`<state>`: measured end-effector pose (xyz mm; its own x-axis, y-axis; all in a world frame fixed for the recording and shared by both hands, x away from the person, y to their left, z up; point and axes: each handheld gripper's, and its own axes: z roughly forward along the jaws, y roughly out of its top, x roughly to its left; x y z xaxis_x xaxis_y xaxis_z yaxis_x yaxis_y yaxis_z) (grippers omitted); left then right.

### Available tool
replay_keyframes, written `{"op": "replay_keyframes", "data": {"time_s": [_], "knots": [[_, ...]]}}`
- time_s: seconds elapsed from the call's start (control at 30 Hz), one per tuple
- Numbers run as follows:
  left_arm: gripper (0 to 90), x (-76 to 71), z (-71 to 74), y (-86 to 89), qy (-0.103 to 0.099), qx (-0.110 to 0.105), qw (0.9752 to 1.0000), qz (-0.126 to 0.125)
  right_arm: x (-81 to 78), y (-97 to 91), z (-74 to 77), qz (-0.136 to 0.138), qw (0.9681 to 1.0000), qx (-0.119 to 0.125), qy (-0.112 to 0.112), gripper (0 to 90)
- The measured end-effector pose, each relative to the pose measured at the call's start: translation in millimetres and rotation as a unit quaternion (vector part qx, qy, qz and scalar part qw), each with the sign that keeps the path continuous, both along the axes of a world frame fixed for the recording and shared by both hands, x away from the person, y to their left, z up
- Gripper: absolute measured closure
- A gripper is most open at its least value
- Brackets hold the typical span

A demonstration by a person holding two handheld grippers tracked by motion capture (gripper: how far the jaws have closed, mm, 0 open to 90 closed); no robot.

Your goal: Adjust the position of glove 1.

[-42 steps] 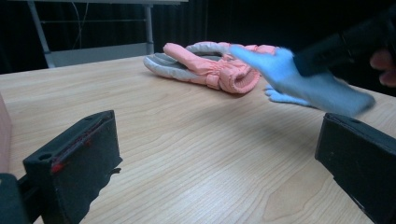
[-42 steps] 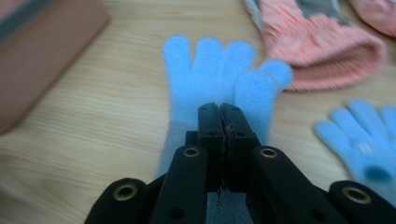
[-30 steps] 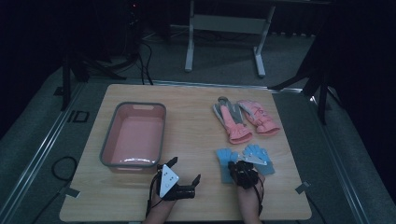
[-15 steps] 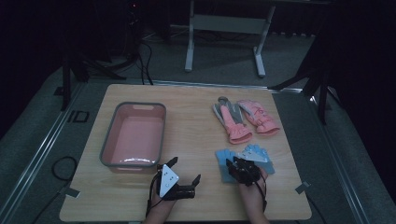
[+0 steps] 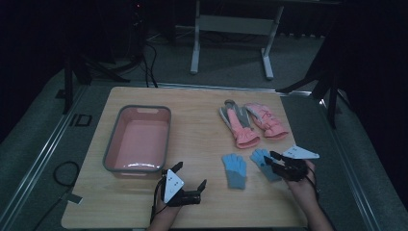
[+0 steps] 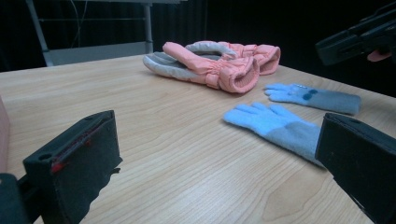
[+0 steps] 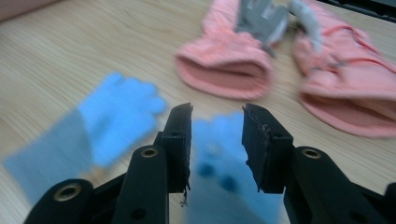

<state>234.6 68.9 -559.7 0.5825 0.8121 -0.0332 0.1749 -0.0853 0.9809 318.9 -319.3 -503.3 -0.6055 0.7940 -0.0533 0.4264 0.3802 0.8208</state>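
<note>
Near the front edge of the worktop (image 5: 202, 110), the left hand-held gripper (image 5: 188, 182) rests low with its jaws spread wide and nothing between them. Toward the front right corner, the right hand-held gripper (image 5: 269, 161) hovers with its jaws partly open over a blue knit glove (image 5: 263, 162), not gripping it. A second blue knit glove (image 5: 235, 169) lies flat just beside the first, toward the middle. A pink basin with a grey rim (image 5: 138, 139) sits on the left half. Farther back on the right, two pink and grey ski gloves (image 5: 252, 122) lie touching, cuffs toward the front.
</note>
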Motion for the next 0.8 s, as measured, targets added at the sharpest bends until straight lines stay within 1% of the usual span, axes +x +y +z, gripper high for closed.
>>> {"op": "replay_keyframes", "data": {"time_s": [0.07, 0.13, 0.23, 0.3, 0.37, 0.4, 0.47, 0.53, 0.63, 0.67, 0.7, 0.73, 0.77, 0.8], "knots": [[0.1, 0.2, 0.0, 0.3, 0.0, 0.0, 1.0, 0.001, 2.2, -14.5, -0.5, 0.006, 0.9999, 0.008, 0.003, 63.0], [0.1, 0.3, 0.0, 0.4, 0.001, -0.001, 1.0, 0.002, 5.3, -24.8, -2.8, 0.009, 0.9999, 0.009, 0.008, 62.9], [0.1, 0.1, 0.0, 0.2, 0.0, -0.001, 1.0, 0.002, 9.0, -32.3, -8.8, 0.014, 0.9997, 0.014, 0.014, 62.9], [0.1, -0.1, -0.1, 0.0, -0.001, -0.001, 1.0, 0.002, 11.1, -32.3, -14.3, 0.017, 0.9995, 0.017, 0.018, 62.8], [0.1, -0.2, -0.1, -0.1, -0.001, 0.0, 1.0, 0.002, 13.1, -29.5, -19.9, 0.017, 0.9996, 0.014, 0.019, 62.9], [0.1, -0.2, -0.1, -0.1, -0.001, 0.0, 1.0, 0.002, 14.7, -28.1, -22.4, 0.019, 0.9994, 0.018, 0.024, 62.9], [0.1, -0.2, 0.0, 0.1, 0.0, -0.001, 1.0, 0.002, 18.0, -24.3, -27.5, 0.018, 0.9995, 0.01, 0.025, 63.4], [0.1, -0.3, -0.1, 0.1, -0.001, -0.001, 1.0, 0.002, 21.6, -21.4, -32.4, 0.018, 0.9993, 0.004, 0.032, 63.7], [0.1, -0.4, -0.1, 0.0, -0.001, -0.001, 1.0, 0.002, 25.0, -18.8, -39.7, 0.021, 0.9988, 0.002, 0.044, 64.7], [0.1, -0.2, 0.0, 0.0, -0.001, 0.0, 1.0, 0.001, 25.5, -17.5, -42.8, 0.021, 0.9987, -0.003, 0.047, 65.9], [0.1, -0.1, 0.0, 0.0, -0.001, 0.0, 1.0, 0.001, 26.4, -16.1, -46.8, 0.02, 0.9982, -0.011, 0.056, 66.6], [0.1, -0.2, 0.0, -0.1, 0.0, 0.0, 1.0, 0.001, 26.7, -14.8, -51.6, 0.021, 0.9981, -0.012, 0.057, 67.6], [0.1, -0.1, 0.0, -0.1, -0.001, 0.0, 1.0, 0.001, 25.8, -14.4, -53.2, 0.018, 0.9984, -0.006, 0.054, 72.2], [0.1, -0.1, 0.0, -0.1, -0.001, 0.001, 1.0, 0.002, 25.8, -13.7, -52.8, 0.015, 0.9982, -0.002, 0.058, 76.6]]}}
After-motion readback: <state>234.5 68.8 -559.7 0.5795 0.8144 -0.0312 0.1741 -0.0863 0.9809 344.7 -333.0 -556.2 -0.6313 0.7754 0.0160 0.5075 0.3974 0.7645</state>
